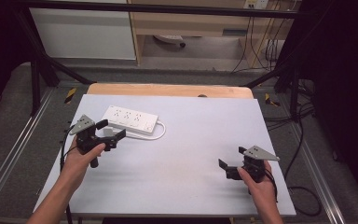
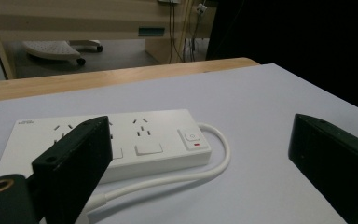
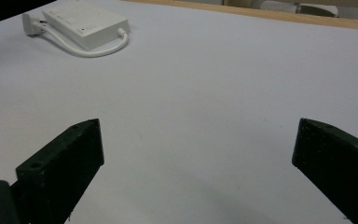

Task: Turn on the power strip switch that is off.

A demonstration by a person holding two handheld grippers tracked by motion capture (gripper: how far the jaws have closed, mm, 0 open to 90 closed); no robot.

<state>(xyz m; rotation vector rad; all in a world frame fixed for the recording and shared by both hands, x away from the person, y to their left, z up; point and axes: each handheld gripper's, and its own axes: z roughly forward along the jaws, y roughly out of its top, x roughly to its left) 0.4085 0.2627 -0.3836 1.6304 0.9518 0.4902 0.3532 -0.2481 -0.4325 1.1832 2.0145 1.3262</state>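
1. Fingers, left gripper (image 1: 108,130): spread wide, nothing between them, no pad touching anything. From the left gripper view one dark finger (image 2: 72,161) stands in front of the near edge of the strip, the other well off to the side.
2. Fingers, right gripper (image 1: 230,161): likewise released and empty, hanging low over bare bench (image 1: 191,140), well apart from the strip.
3. Power strip (image 1: 130,120): white, flat on the bench at its far left, just beyond the left gripper. Three socket groups and a switch (image 2: 192,138) at one end face up.
4. Cable (image 2: 186,175): white, looping out of the switch end and curling back along the near side of the strip. Its plug (image 3: 29,23) lies beside the strip's other end.
5. Risk, judged: a left-hand grab along the near side could catch the cable loop instead of the body, dragging or swivelling the strip.
6. Risk, judged: the smooth, broad casing could slip from a shallow pinch at one corner, since the fingers barely span it.
7. Risk, judged: lifting by the cable would leave the strip hanging and swinging.
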